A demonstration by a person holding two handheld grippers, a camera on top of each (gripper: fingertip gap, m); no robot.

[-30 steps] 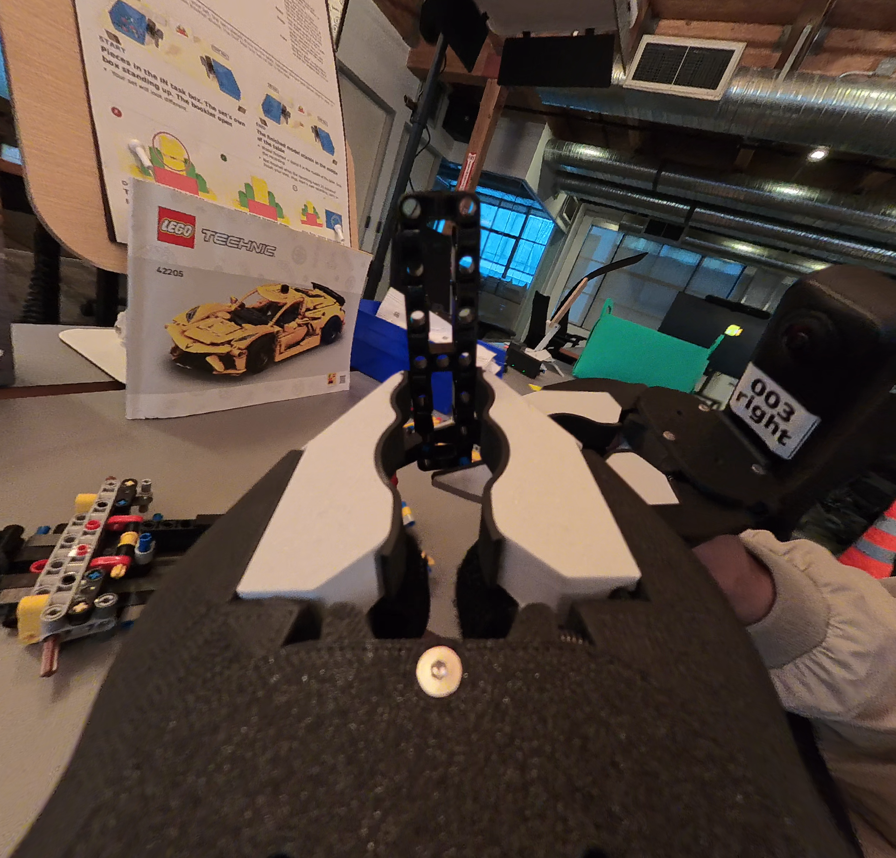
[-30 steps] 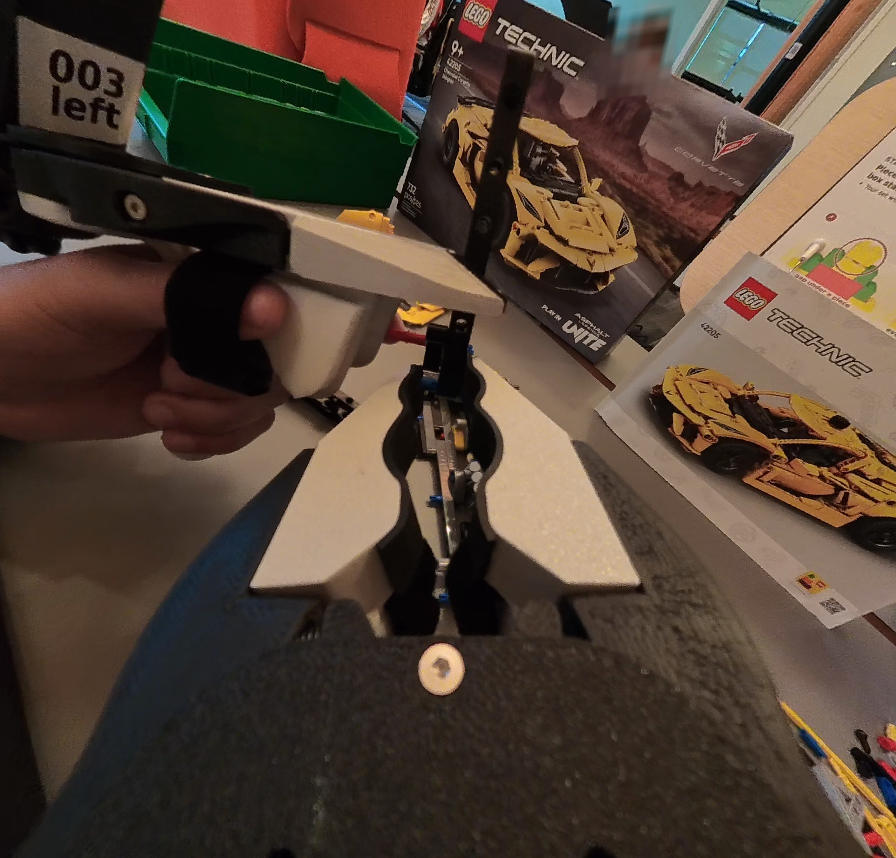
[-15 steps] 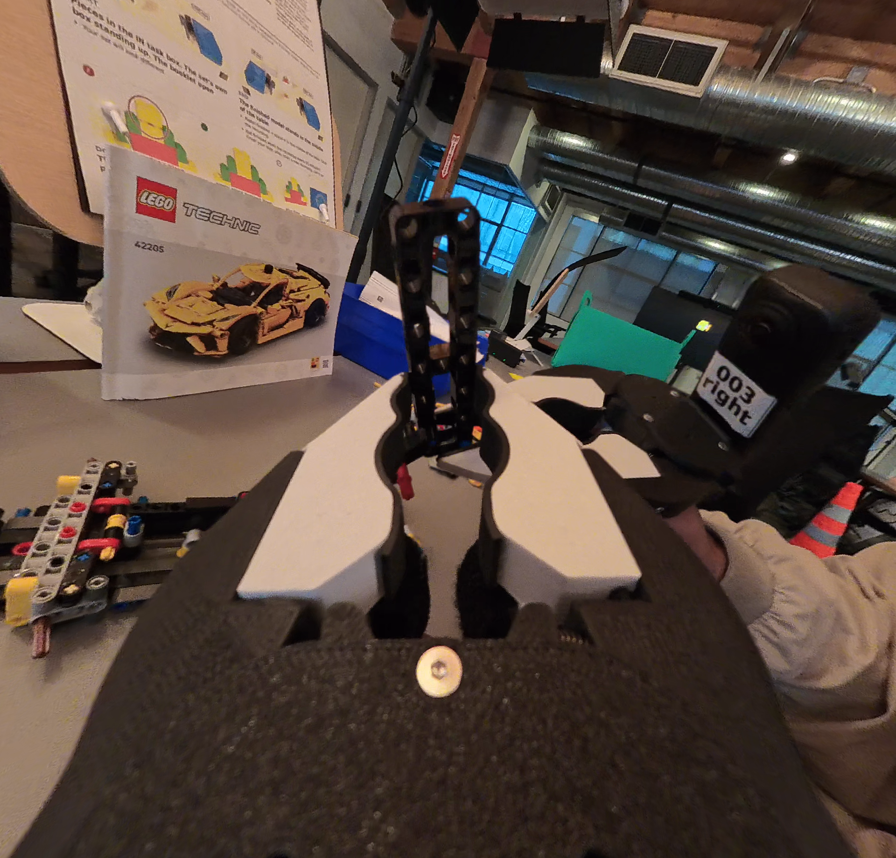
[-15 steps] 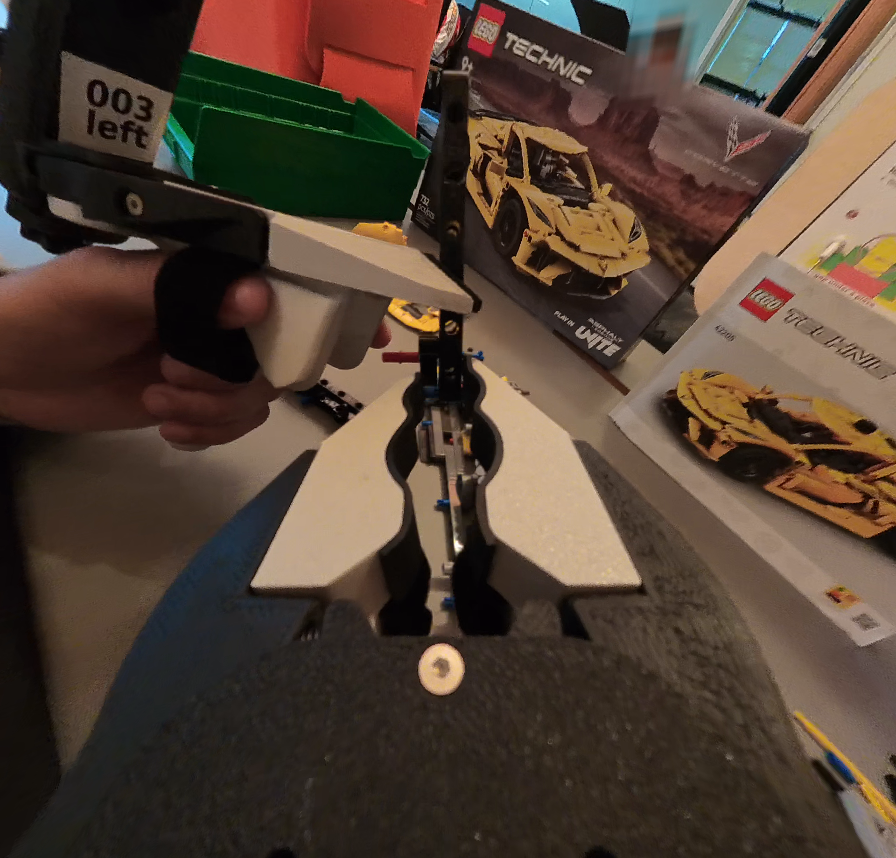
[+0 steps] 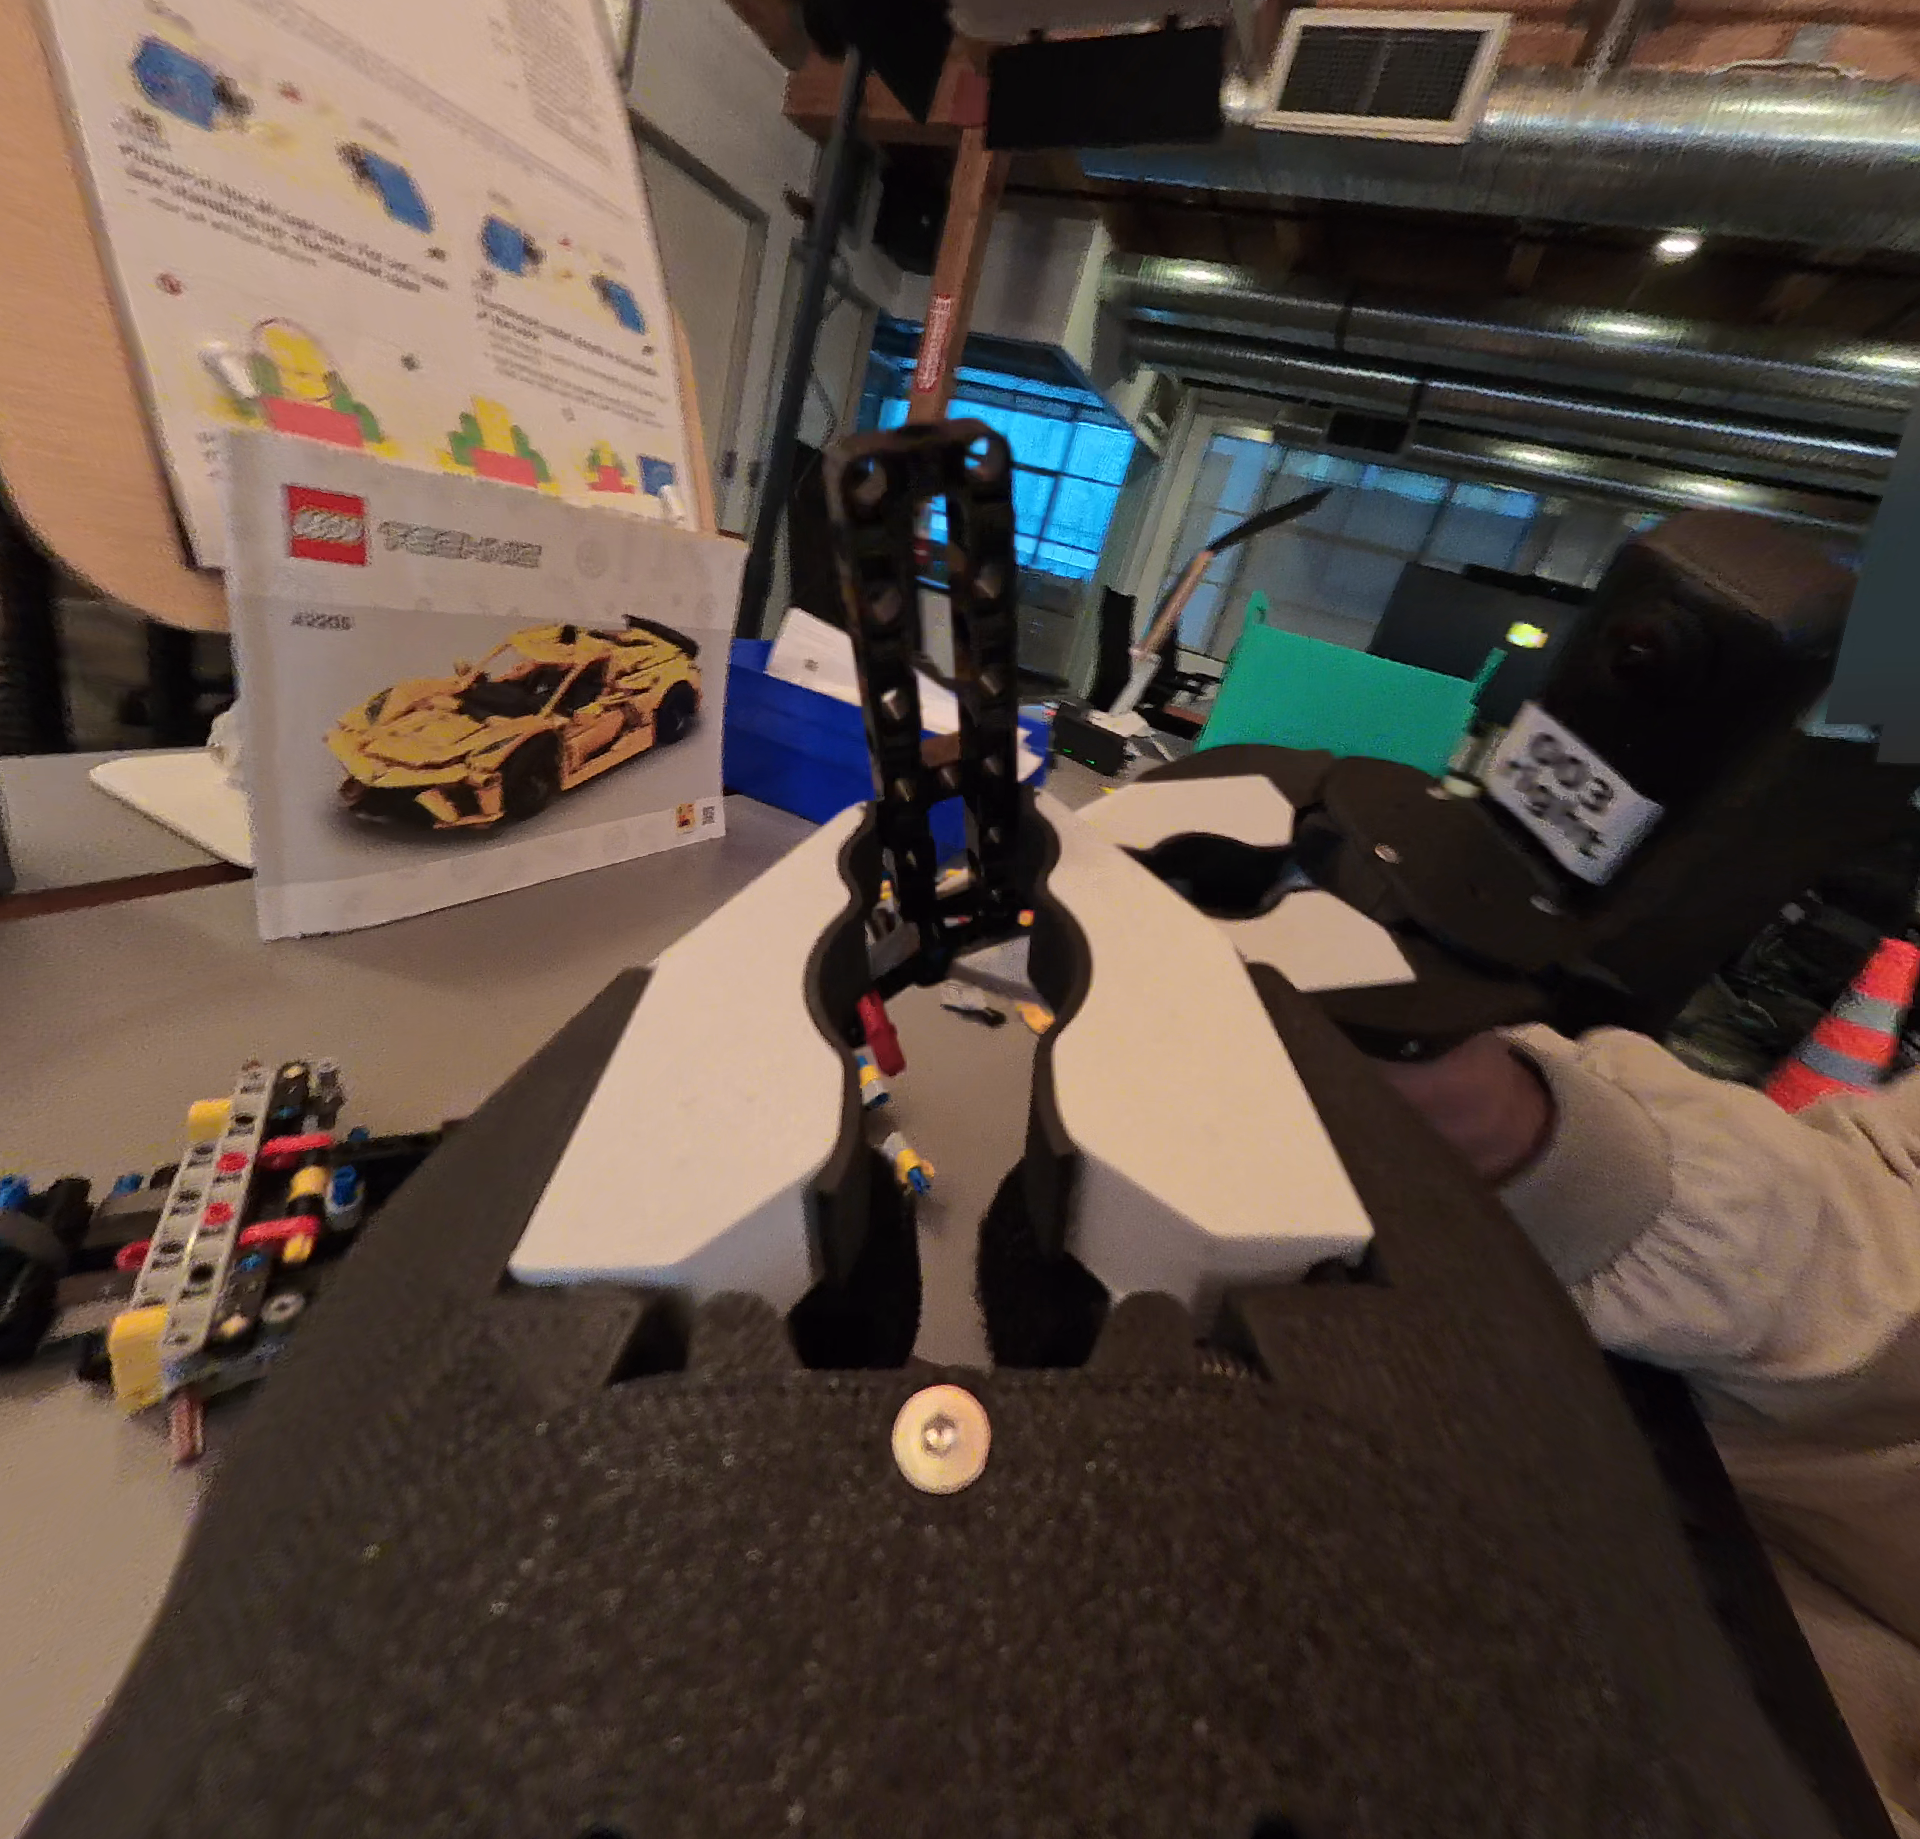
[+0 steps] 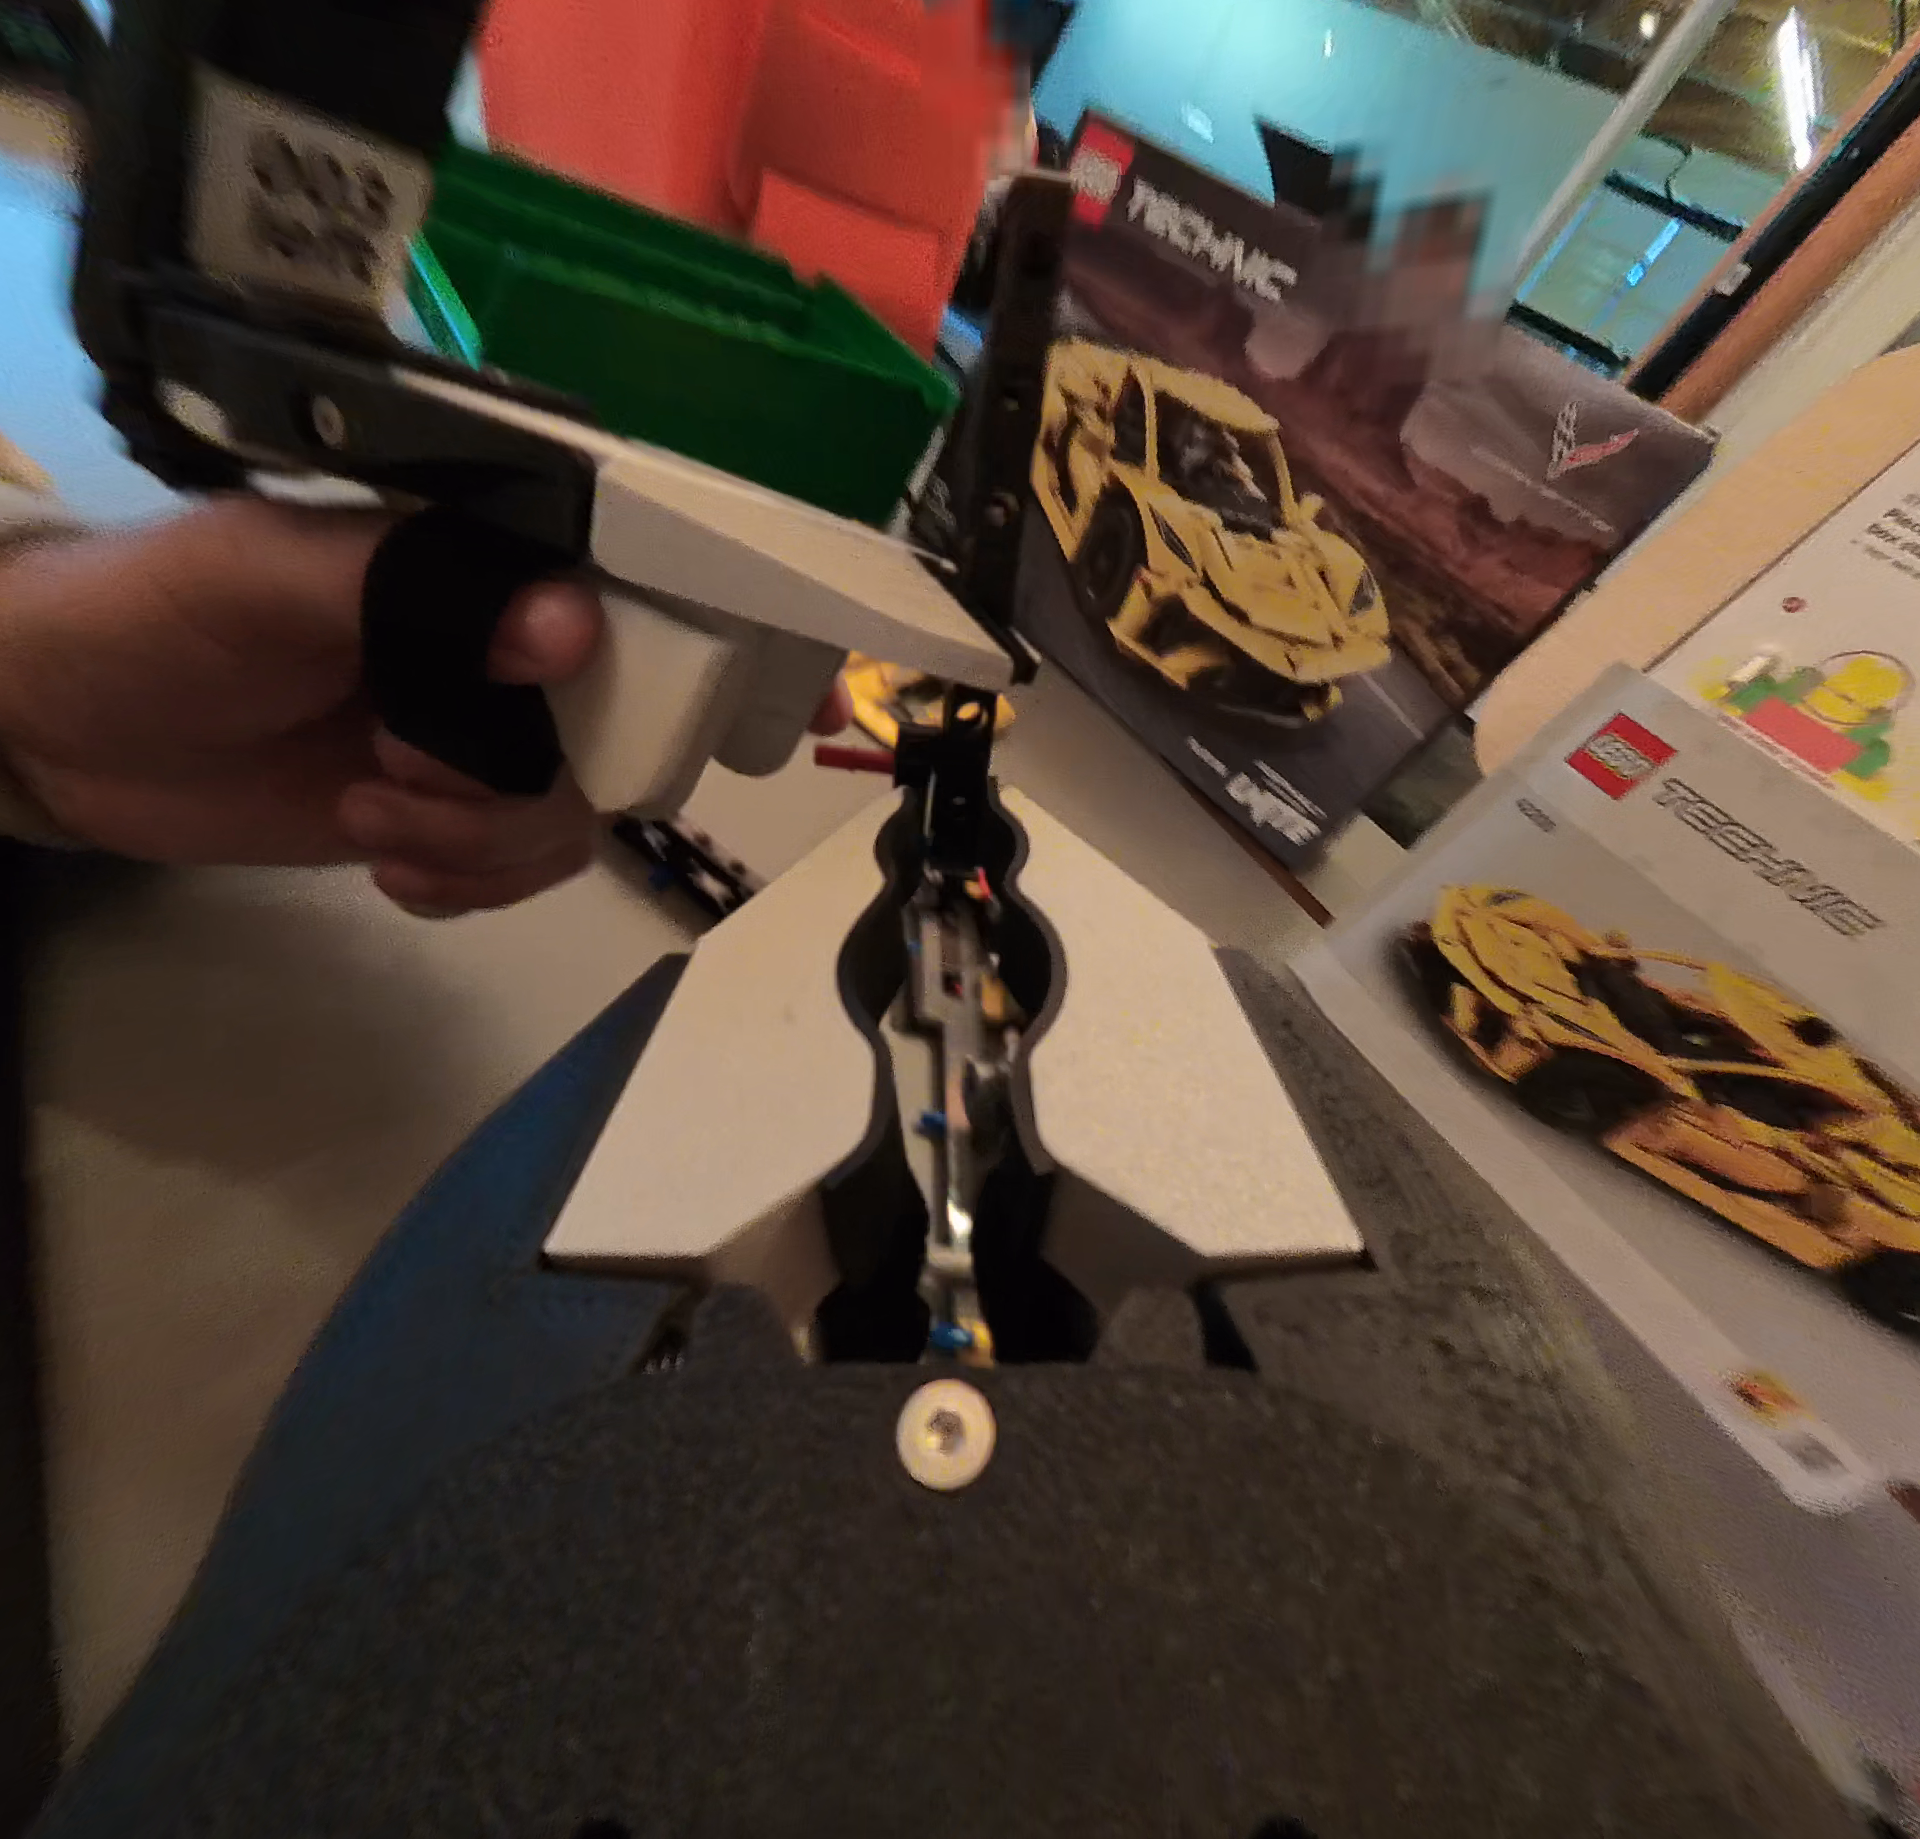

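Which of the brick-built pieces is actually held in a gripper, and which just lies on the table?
The tall black holed frame stands clamped in the left gripper. The grey beam assembly with red and yellow pins lies loose on the grey table.

Both wrist views look close along their fingers, sharing the somewhat blurred black frame (image 5: 928, 677).

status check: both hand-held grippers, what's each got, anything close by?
Left hand-held gripper shut on black beam frame, upright. Right hand-held gripper shut on grey-and-black assembly. Tips close together above the table; booklet beside.
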